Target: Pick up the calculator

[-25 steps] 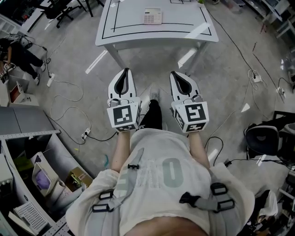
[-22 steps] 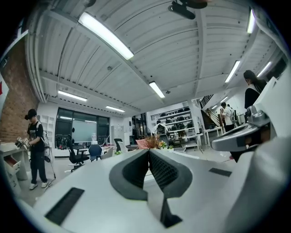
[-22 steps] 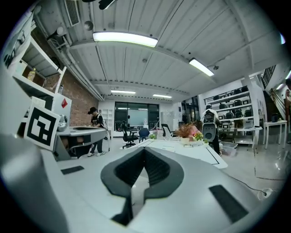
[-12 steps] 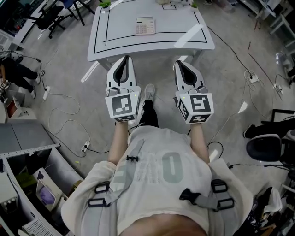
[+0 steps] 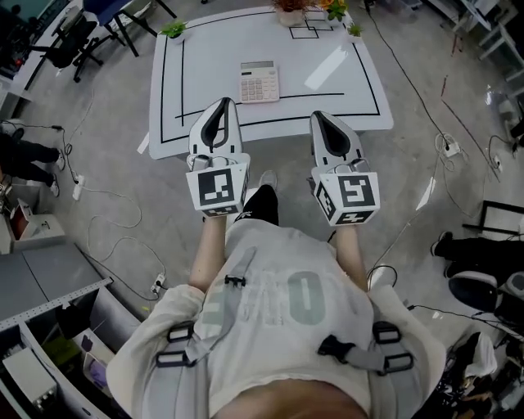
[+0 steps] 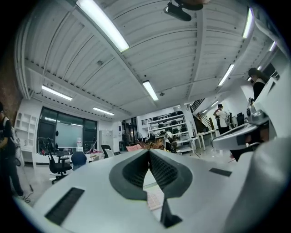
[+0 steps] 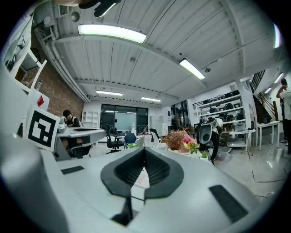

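A beige calculator [image 5: 259, 82] lies flat on the white table [image 5: 344, 90], inside a black outlined rectangle, toward the near middle. In the head view my left gripper [image 5: 223, 103] is held out level with its tip over the table's near edge, just short of the calculator and slightly to its left. My right gripper [image 5: 320, 116] reaches the near edge further right, clear of the calculator. Both pairs of jaws meet at their tips with nothing between them, as the left gripper [image 6: 148, 153] and right gripper [image 7: 144, 150] views also show.
Small potted plants [image 5: 173, 30] and a flower arrangement [image 5: 321, 8] stand along the table's far edge. Office chairs [image 5: 70, 33] sit at the far left. Cables and a power strip [image 5: 78, 186] trail over the grey floor. Shelves and bins [image 5: 33, 327] are at the lower left.
Both grippers have travelled forward together. The table and calculator, far ahead a second ago, now sit right under the gripper tips. The jaws stayed shut.
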Action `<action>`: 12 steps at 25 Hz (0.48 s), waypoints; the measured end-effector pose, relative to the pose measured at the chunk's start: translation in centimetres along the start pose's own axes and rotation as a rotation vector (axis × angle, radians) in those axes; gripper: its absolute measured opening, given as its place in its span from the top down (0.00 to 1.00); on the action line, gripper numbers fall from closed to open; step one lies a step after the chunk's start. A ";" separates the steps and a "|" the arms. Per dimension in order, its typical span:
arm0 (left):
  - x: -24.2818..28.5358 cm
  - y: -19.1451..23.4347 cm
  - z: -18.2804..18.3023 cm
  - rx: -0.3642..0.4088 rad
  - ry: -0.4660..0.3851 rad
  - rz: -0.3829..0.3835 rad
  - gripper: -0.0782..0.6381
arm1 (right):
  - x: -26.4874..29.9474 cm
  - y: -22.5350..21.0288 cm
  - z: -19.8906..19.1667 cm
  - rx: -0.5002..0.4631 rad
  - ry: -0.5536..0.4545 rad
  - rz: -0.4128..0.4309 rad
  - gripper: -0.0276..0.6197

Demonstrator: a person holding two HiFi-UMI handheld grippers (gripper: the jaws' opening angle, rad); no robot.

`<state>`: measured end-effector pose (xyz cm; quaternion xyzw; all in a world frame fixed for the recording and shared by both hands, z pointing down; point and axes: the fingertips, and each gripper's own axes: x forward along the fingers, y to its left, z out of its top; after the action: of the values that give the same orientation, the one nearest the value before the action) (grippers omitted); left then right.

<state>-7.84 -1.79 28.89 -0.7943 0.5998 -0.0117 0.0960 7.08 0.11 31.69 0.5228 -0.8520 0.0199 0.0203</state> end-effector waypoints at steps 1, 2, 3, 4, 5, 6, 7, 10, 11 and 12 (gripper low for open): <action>1.8 0.8 0.0 -0.004 0.005 -0.009 0.86 | 1.9 -0.4 0.5 0.002 0.003 -0.001 0.95; 3.6 1.6 0.1 -0.007 0.009 -0.019 0.86 | 3.8 -0.8 1.1 0.001 0.005 -0.001 0.95; 5.4 2.5 0.1 -0.008 0.009 -0.030 0.86 | 5.7 -1.1 1.7 -0.003 0.006 -0.001 0.95; 7.1 3.4 0.1 -0.009 0.003 -0.040 0.86 | 7.6 -1.4 2.3 -0.008 0.006 -0.002 0.95; 8.8 4.3 0.1 -0.011 -0.004 -0.050 0.86 | 9.4 -1.7 2.9 -0.014 0.006 -0.005 0.95; 10.3 5.1 0.1 -0.016 -0.007 -0.058 0.86 | 11.0 -2.0 3.4 -0.017 0.006 -0.009 0.95; 11.7 5.8 0.1 -0.026 -0.003 -0.066 0.86 | 12.5 -2.3 3.8 -0.017 0.008 -0.013 0.95; 14.9 7.7 0.0 -0.051 0.011 -0.081 0.86 | 16.4 -2.7 4.6 -0.012 0.016 -0.013 0.95; 15.7 8.3 -0.1 -0.058 0.014 -0.081 0.86 | 17.3 -2.7 4.6 -0.015 0.023 -0.009 0.95; 16.3 8.6 -0.3 -0.070 0.022 -0.080 0.86 | 18.0 -2.7 4.7 -0.020 0.030 -0.005 0.95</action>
<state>-11.52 -19.66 26.12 -0.8203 0.5686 -0.0033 0.0610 1.31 -17.37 28.07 0.5241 -0.8505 0.0192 0.0384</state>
